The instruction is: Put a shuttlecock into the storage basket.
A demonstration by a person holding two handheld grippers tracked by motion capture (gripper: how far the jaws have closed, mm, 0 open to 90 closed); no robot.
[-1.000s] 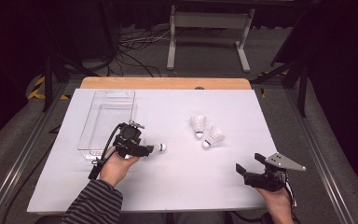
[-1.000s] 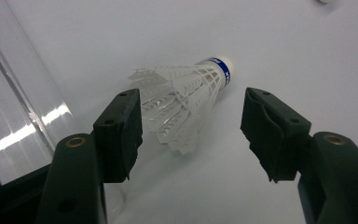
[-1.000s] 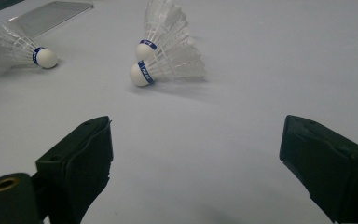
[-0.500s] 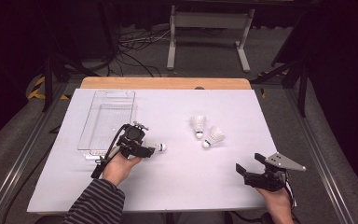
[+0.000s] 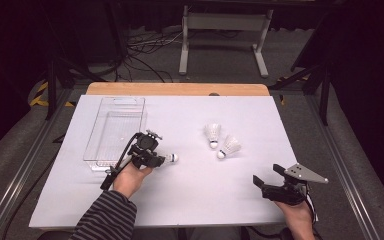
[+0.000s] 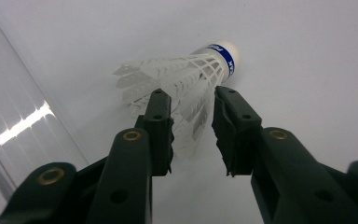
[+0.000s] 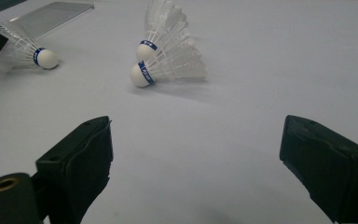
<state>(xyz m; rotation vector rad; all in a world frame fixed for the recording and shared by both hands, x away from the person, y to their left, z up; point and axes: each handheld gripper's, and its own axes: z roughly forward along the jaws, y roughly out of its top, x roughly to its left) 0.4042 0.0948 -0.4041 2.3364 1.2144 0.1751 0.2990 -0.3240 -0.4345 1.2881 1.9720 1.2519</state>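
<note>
White feathers of the shuttlecock [image 6: 182, 84] beside the clear bin [image 5: 114, 132] now sit pinched as the left gripper [image 6: 193, 123] has just been closing; the right gripper [image 7: 196, 158] stays spread.

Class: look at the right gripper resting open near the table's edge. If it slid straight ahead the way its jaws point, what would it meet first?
Probably the two shuttlecocks lying together ahead of the right gripper; the nearer, lower one would likely come first. The white table between looks free, though depth is hard to judge.
</note>
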